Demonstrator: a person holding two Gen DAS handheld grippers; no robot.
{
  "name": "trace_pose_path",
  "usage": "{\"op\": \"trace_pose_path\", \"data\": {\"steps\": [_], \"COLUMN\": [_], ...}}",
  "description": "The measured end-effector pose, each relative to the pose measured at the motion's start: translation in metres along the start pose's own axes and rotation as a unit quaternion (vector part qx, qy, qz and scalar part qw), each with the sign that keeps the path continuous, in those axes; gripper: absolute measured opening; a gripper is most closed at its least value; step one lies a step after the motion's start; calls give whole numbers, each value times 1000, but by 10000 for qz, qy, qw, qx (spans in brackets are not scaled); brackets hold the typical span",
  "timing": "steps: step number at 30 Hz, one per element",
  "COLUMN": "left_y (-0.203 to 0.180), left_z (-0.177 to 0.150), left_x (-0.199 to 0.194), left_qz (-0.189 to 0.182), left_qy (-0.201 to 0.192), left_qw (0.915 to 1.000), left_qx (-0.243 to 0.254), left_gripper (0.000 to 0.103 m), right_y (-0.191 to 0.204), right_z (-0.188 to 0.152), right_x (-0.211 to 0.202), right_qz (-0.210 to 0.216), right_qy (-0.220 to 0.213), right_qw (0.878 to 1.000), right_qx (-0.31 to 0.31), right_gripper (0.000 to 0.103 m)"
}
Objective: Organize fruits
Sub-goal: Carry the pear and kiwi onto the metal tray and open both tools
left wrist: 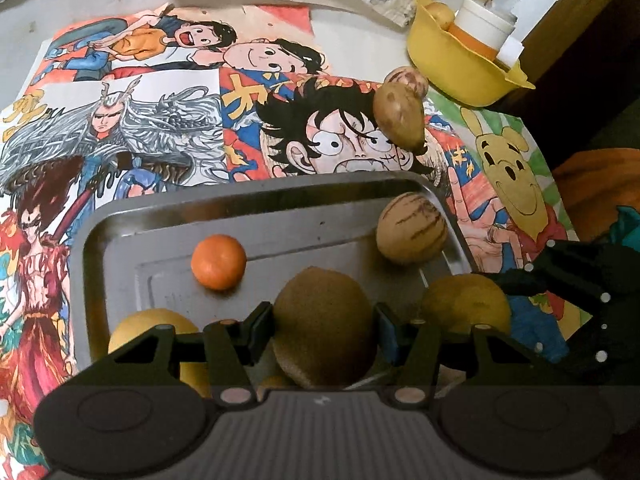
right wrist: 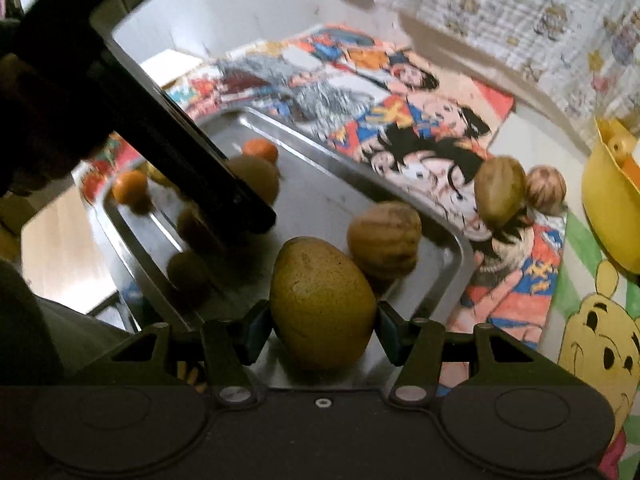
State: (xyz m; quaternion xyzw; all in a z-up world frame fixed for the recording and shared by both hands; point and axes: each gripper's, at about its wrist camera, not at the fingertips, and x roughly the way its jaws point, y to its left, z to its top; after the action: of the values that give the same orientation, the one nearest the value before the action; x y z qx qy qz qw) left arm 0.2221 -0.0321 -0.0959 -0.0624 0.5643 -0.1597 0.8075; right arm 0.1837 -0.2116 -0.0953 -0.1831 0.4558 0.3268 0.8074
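The left gripper (left wrist: pixel 324 330) is clamped on a kiwi (left wrist: pixel 324 324), the right gripper (right wrist: pixel 323 326) on a mango (right wrist: pixel 322 304), both above the steel tray (left wrist: pixel 280 200). A tangerine (left wrist: pixel 218 262) and a striped melon (left wrist: pixel 411 227) already lie in the tray ahead; two fruits beyond it (left wrist: pixel 398 120) remain on the mat.

Colourful cartoon drawings (left wrist: pixel 168 120) cover a pale tabletop (left wrist: pixel 360 12), with a patterned quilted cloth (right wrist: pixel 520 12) behind.

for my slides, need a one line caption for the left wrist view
Left gripper grips a kiwi over a steel tray holding a tangerine.
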Motion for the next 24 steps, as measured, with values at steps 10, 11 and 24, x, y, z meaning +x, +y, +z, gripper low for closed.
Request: {"op": "trace_pose_path", "data": {"steps": [10,11,24], "left_y": [-13,-15,-24], "left_z": [-6,-6,-11], "left_x": [6,7,-16], "left_qz": [446,487,659], "left_qy": [-46,-22,-208], "left_qw": [9988,9985,9974], "left_qx": [206,246,201], "left_gripper": [58,59,77], "right_y": [6,6,13], "right_z": [-1,0,-8], "right_x": [14,14,-23], "right_qz": [-232,-251,-303], "right_qy": [377,384,80], "right_qw": [9988,9988,9993], "right_qx": [-190,-165,211], "right_gripper": [58,59,98]}}
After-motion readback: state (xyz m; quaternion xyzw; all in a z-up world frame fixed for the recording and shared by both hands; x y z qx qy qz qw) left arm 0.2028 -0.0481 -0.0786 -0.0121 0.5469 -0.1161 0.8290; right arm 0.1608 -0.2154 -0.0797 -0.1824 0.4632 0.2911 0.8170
